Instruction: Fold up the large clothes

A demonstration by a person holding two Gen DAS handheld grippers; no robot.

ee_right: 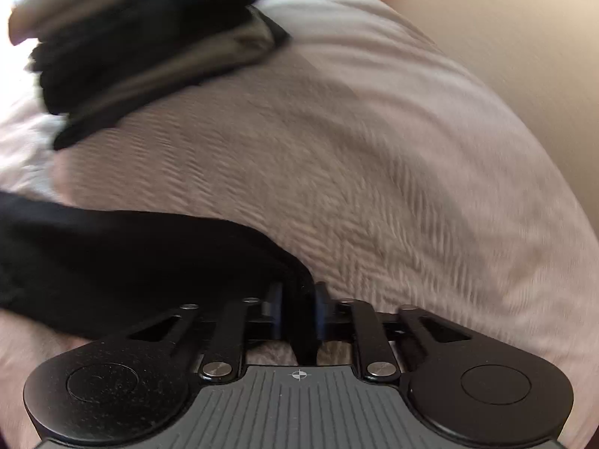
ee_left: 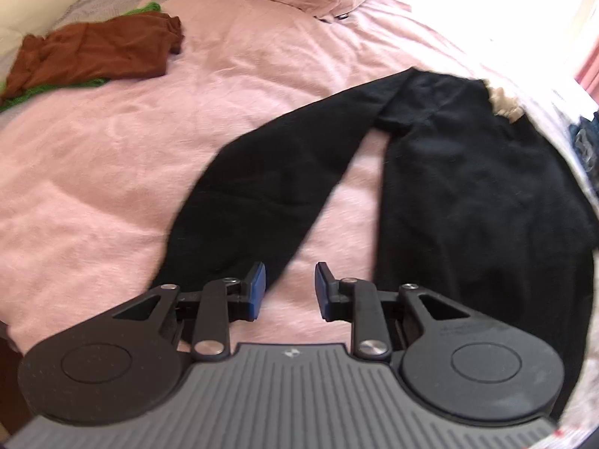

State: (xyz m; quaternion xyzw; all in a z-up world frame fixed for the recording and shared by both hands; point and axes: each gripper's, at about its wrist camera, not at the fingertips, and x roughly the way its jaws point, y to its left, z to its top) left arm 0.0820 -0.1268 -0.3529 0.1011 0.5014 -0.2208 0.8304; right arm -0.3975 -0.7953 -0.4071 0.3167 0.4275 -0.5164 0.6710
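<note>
Though blurred, no writing reads.

Bedroom, pink bedspread (ee_left: 112, 172), strewn clothes (ee_left: 93, 56)

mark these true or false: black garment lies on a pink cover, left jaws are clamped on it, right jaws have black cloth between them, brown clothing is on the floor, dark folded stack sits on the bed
1. The black long-sleeved garment lies on the pink textured bed cover. True.
2. The left gripper is clamped on it. False: its jaws stand apart with only cover between them.
3. The right gripper has black cloth between its jaws. True.
4. The crumpled brown clothing lies on the floor. False: it sits on the bed cover, over something green.
5. A folded stack of dark clothes rests on the bed. True.
</note>
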